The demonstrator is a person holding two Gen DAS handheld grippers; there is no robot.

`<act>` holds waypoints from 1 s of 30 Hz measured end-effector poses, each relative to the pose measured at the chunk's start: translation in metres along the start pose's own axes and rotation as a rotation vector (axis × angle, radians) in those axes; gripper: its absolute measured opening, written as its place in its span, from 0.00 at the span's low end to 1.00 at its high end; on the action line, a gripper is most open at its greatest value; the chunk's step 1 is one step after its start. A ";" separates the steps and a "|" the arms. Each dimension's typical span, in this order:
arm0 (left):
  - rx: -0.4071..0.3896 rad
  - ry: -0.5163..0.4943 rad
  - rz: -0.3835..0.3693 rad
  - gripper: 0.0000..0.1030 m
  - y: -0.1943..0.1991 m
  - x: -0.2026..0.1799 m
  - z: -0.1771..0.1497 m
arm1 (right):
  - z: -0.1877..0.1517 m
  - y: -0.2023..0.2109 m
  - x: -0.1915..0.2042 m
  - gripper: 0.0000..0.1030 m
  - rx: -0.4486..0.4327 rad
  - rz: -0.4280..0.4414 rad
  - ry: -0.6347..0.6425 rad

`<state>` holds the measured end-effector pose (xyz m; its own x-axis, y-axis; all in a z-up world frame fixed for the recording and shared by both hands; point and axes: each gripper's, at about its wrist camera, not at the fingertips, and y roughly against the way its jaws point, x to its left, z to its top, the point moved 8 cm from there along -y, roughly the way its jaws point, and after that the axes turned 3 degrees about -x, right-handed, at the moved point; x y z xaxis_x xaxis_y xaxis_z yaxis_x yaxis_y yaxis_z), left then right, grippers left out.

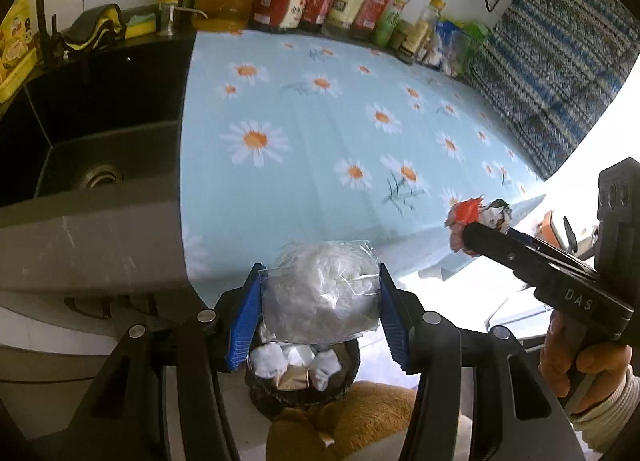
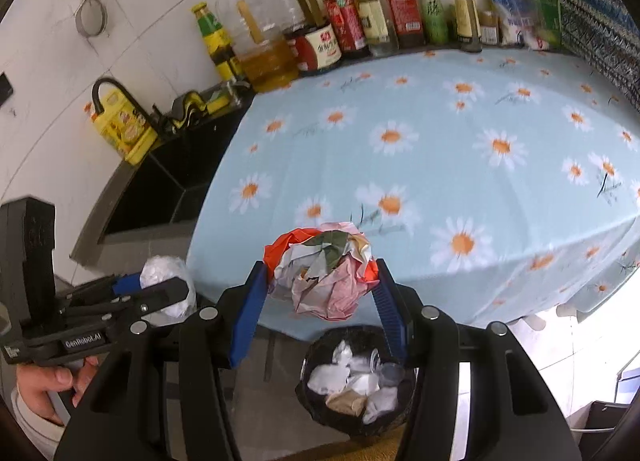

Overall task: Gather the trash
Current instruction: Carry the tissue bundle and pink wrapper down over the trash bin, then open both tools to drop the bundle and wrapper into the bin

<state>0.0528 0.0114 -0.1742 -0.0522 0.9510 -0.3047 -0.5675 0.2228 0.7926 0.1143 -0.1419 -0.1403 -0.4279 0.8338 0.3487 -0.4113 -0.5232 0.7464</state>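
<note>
Left tongs (image 1: 320, 301) grip a clear bag (image 1: 320, 297) at lower centre, above the bin (image 1: 300, 381). Right tongs (image 2: 320, 293) grip crumpled paper (image 2: 324, 273) above the bin's left rim, off the desk (image 2: 440, 165).

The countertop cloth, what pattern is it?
The cloth is light blue with white, orange-centred daisies; clearest in the right wrist view.

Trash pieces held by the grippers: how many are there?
2. A clear plastic bag sits in the left gripper; a crumpled paper ball sits in the right gripper, both above the trash bin.
</note>
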 end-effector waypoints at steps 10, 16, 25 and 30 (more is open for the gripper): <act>0.077 0.032 -0.023 0.50 -0.012 -0.004 -0.032 | -0.046 -0.010 -0.005 0.52 0.089 0.039 0.047; 0.142 0.087 -0.015 0.50 -0.032 0.005 -0.055 | -0.077 -0.027 -0.013 0.53 0.182 0.046 0.046; 0.271 0.124 -0.016 0.51 -0.071 0.010 -0.092 | -0.110 -0.059 -0.030 0.54 0.314 0.059 -0.033; 0.338 0.129 -0.029 0.51 -0.085 0.004 -0.106 | -0.121 -0.071 -0.042 0.54 0.361 0.068 -0.100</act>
<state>0.0142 -0.0260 -0.2989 -0.1557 0.9131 -0.3767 -0.2675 0.3281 0.9060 0.0644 -0.1613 -0.2767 -0.3566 0.8219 0.4443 -0.0669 -0.4968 0.8653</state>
